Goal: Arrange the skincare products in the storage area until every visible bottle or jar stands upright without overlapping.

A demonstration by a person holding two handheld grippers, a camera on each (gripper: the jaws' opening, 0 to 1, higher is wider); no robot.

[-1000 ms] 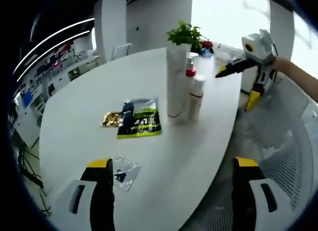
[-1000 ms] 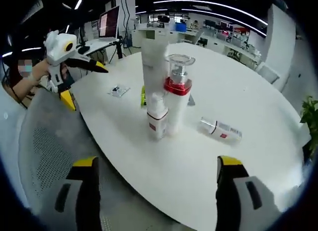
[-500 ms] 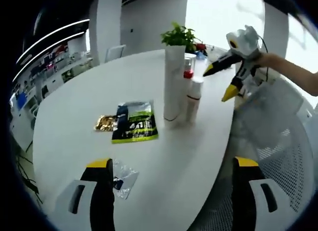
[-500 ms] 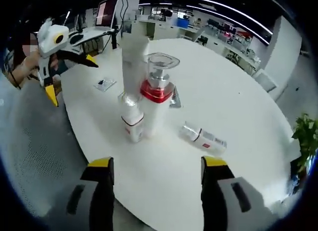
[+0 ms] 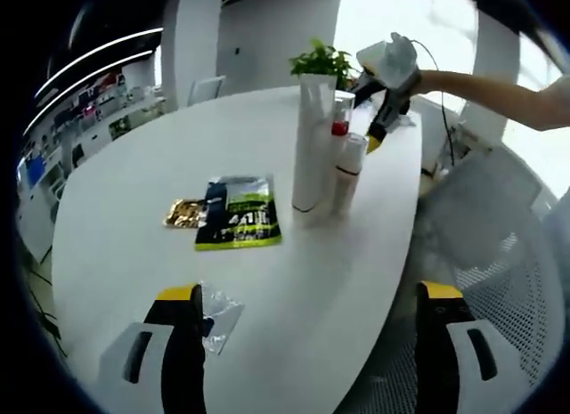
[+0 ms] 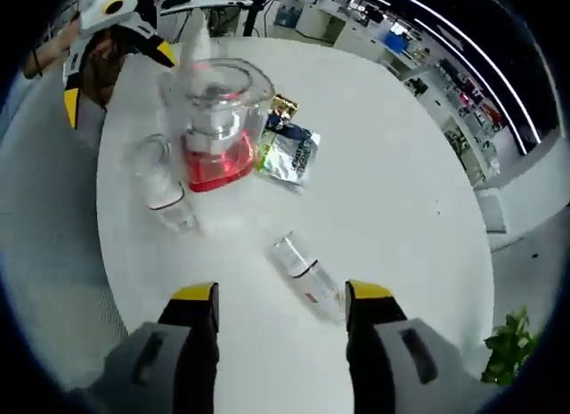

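On the white worktop (image 6: 392, 156) the right gripper (image 6: 280, 298) has swung from the seat side to hang over the standing group, its jaws apart and narrower than a second ago, framing the one bottle lying on its side (image 6: 307, 274). The red-collared pump bottle (image 6: 214, 129), small white bottle (image 6: 160, 190) and tall white tube (image 5: 312, 142) stand upright close together. The left gripper (image 5: 307, 298) waits open and empty near the worktop's edge. By my reading, only the fallen bottle needs righting, and the grasp is being lined up.
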